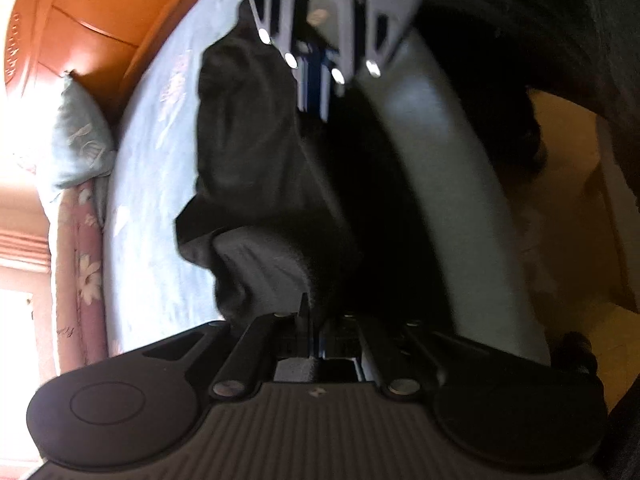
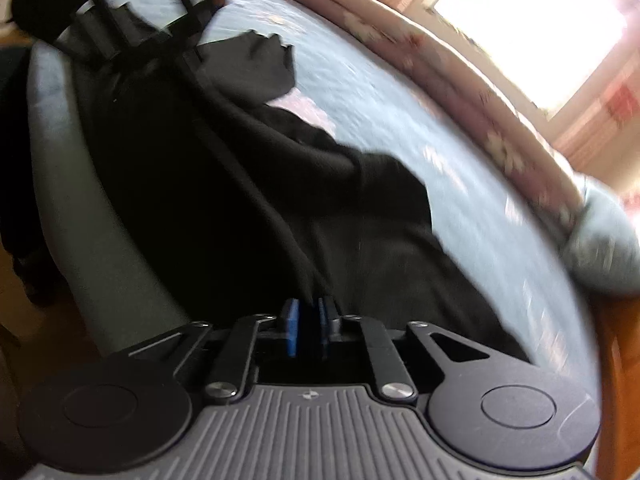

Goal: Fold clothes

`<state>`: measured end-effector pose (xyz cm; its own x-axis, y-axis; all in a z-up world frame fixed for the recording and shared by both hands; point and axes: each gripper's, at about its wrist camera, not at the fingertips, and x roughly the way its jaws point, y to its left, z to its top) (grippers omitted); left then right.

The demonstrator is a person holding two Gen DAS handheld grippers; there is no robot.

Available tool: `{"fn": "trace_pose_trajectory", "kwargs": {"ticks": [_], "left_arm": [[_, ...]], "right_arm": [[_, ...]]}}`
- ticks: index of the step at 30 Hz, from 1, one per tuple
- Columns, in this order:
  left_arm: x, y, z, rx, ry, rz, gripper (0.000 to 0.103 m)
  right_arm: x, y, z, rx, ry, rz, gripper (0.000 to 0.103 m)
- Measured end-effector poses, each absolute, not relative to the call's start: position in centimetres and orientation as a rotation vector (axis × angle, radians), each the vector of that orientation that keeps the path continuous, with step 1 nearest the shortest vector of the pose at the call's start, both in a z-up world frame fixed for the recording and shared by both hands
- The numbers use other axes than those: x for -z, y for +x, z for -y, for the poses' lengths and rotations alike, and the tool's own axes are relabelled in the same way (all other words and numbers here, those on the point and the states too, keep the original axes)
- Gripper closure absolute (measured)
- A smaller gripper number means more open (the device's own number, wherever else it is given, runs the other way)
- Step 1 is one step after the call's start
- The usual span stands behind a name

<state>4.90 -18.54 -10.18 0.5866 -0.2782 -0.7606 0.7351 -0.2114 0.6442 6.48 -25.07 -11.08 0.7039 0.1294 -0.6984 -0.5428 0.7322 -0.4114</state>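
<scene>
While both tongs grip cloth, the fold is mid-carry. Item: black garment (image 2: 248, 184), spread on the pale blue bed (image 2: 400, 128). Left tongs (image 1: 310, 312): fully closed on a dark edge. Right tongs (image 2: 308, 320): nearly closed, blue pads pinching fabric. Next, probably: lay the held edge flat, aligned, then release.

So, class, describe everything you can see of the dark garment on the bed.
The dark garment is black, soft-looking cloth, crumpled and only partly spread over the pale blue bedsheet. One ragged end lies toward the bed's far side; folds run along its length. The left gripper is shut on one edge, and the right gripper has closed its blue fingers on another, lifting the cloth between them.
</scene>
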Motion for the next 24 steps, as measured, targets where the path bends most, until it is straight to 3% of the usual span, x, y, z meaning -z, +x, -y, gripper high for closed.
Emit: {"fn": "trace_pose_trajectory", "kwargs": {"ticks": [2,6,11,17,24], "left_arm": [[10.3,4.5,18.3,0.975,1.526,-0.401,0.103],[9.8,4.6,18.2,0.979,1.505,-0.394,0.103],[7.8,4.5,17.7,0.964,1.453,-0.362,0.103],[5.8,3.7,17.3,0.951,1.428,-0.348,0.103],[9.4,1.9,17.7,1.049,1.540,-0.379,0.103]], "right_arm": [[10.2,6.0,26.4,-0.401,-0.537,-0.718,0.084],[7.9,4.4,30.3,-0.334,-0.251,-0.744,0.057],[7.8,5.3,39.6,-0.155,0.345,-0.778,0.055],[8.7,4.6,41.7,-0.053,0.468,-0.777,0.055],[11.4,5.2,44.2,0.045,0.721,-0.795,0.055]]}}
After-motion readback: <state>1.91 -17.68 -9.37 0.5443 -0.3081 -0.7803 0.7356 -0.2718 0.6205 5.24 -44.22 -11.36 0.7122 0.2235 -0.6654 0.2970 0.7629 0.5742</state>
